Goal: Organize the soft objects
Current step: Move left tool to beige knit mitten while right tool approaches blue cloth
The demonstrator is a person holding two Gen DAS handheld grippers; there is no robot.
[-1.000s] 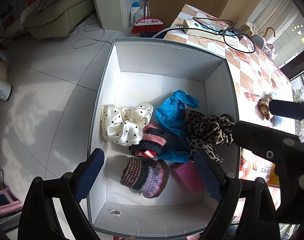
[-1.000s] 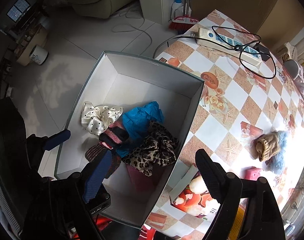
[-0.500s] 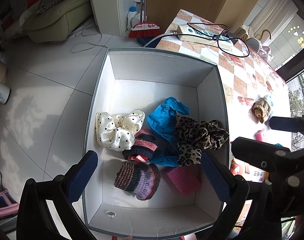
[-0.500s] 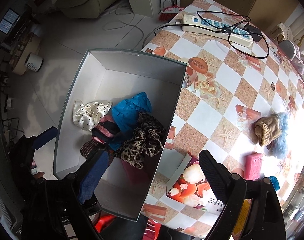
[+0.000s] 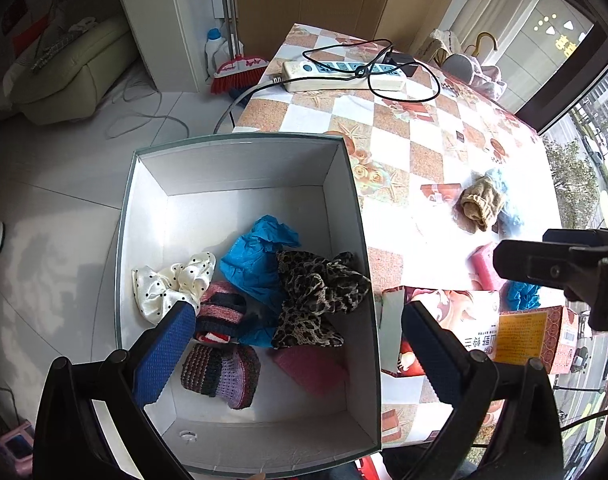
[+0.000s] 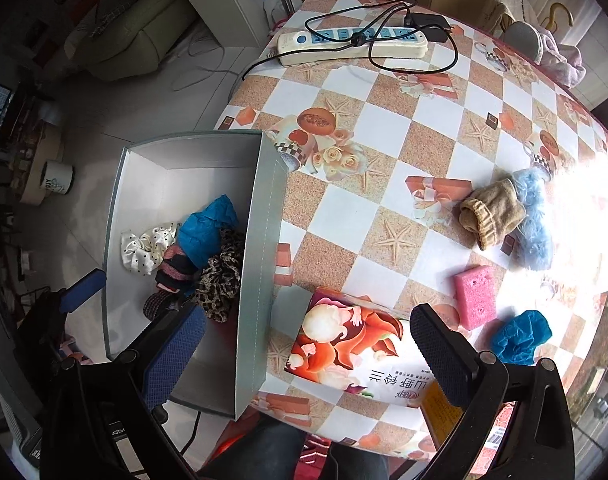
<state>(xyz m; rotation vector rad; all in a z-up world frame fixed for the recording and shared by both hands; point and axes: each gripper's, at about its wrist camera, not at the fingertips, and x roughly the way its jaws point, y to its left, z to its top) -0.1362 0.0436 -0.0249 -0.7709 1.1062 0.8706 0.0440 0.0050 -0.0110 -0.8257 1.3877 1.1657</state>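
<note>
Grippers both wide open and empty: our right gripper (image 6: pixel 308 356) sits low-centre over the checked table (image 6: pixel 384 184), we judge heading for the pink sponge (image 6: pixel 475 297) at lower right, while our left gripper (image 5: pixel 300 348) waits above the grey box (image 5: pixel 354 216) of sorted soft pieces.

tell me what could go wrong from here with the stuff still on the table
The tan sock lies on the blue fluffy piece, so a grab may lift both or drop one. The box seems to overhang the table edge; a bump could tip it. The open right gripper hovers over the packet, not a soft item.
</note>
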